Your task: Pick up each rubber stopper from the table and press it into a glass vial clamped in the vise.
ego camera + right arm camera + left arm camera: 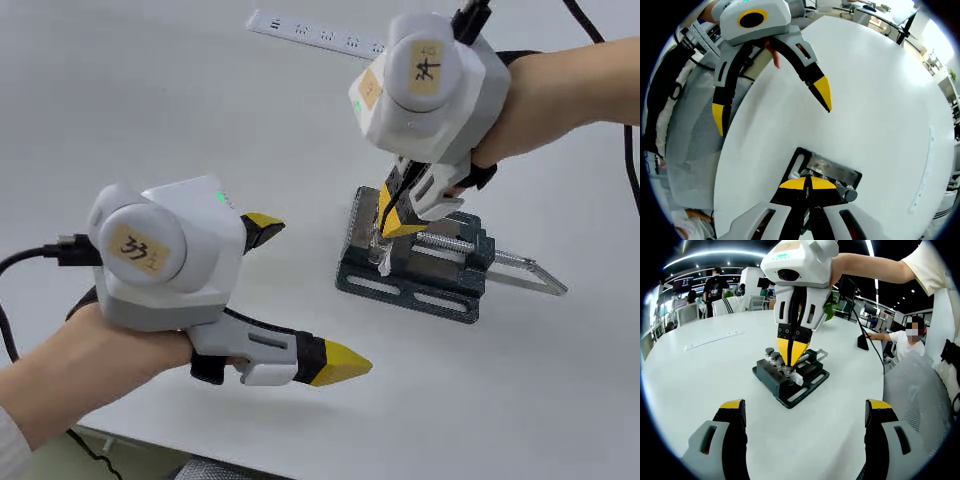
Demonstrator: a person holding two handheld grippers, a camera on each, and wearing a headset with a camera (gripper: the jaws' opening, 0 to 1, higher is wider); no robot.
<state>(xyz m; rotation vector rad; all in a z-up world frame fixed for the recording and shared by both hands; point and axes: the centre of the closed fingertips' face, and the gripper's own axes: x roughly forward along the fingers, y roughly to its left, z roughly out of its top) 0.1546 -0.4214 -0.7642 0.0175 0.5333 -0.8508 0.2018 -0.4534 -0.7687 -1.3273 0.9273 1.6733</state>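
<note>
Waiting nearest: the left gripper (pixel 308 295) hung low over the white table (pixel 150 120), well apart from the work, with its jaws spread wide and nothing between them.
Vise: the dark vise (pixel 410 288) sat on the table further out, with its handle pointing to the person's right.
Vials: a short row of glass vials (pixel 775 360) stood upright, clamped between the vise cheeks.
Stoppers: in the left gripper view, dark rubber stoppers (pixel 770 351) sat on top of the vials. Whether each one was fully seated was too small to tell.
Right gripper: the right gripper (pixel 400 226) pointed steeply down, with its yellow tips drawn together just over one vial. I could not tell if a stopper was pinched there.
Step in hand: probably pressing a stopper home.
How to do it well: the push should go straight down along the vial, slowly and centred, so that the glass neither tilted nor cracked.
Farthest: a white power strip (pixel 310 35) lay near the far edge.
</note>
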